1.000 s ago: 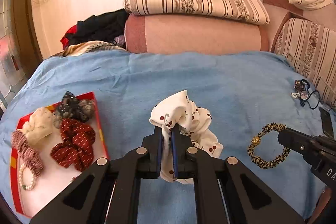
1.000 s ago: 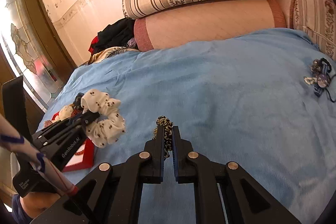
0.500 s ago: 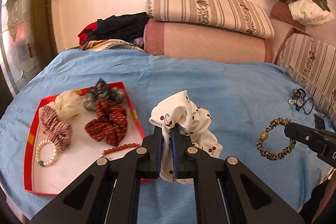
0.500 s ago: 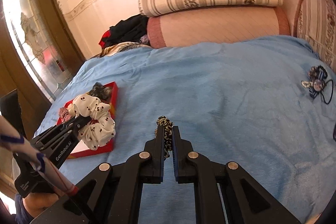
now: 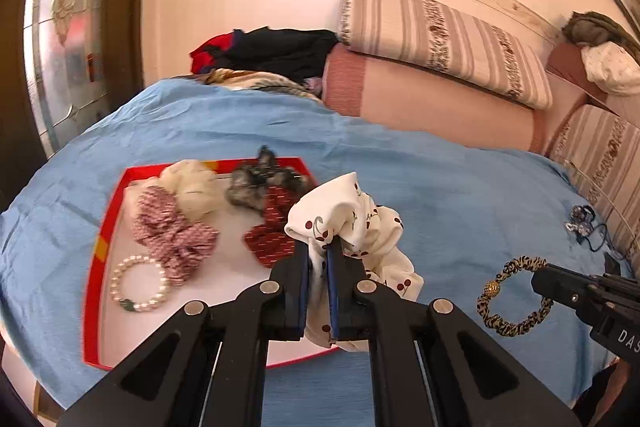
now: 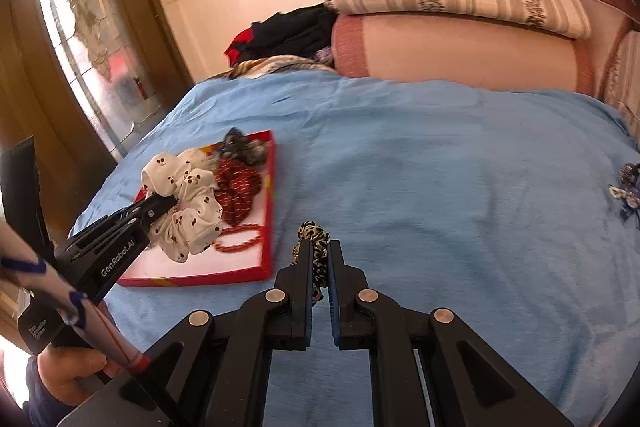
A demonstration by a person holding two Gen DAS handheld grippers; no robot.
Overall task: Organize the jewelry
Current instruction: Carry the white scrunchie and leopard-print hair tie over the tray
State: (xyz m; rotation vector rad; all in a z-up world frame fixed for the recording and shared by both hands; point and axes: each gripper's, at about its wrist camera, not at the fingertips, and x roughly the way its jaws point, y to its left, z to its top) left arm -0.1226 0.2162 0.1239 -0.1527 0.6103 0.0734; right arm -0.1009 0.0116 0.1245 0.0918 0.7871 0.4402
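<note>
My left gripper (image 5: 318, 259) is clamped on the white cherry-print scrunchie (image 5: 360, 227), the fabric bunched above and beside the blue pads. It hangs over the near right corner of the red tray (image 5: 90, 307), which sits on the blue bedspread (image 5: 460, 195). My right gripper (image 6: 319, 267) pinches the leopard-print hair tie (image 6: 314, 233); seen from the left wrist camera, that loop, with its gold bead (image 5: 491, 289), dangles from the fingertips above the bedspread, to the right of the tray.

Inside the tray lie a pink-and-white scrunchie (image 5: 172, 233), a cream scrunchie (image 5: 192, 187), a grey patterned scrunchie (image 5: 256, 183) at the far edge, a dark red scrunchie (image 5: 272, 235) partly behind the one I hold, a pearl bracelet (image 5: 138, 289) near the front left, and a red bead bracelet (image 6: 240, 239) by the right wall.

Well apart, near the right edge of the bedspread, a small tangle of dark hair accessories (image 5: 586, 225) lies. Beyond are striped cushions (image 5: 440, 35) and a pile of clothes (image 5: 276, 51).
</note>
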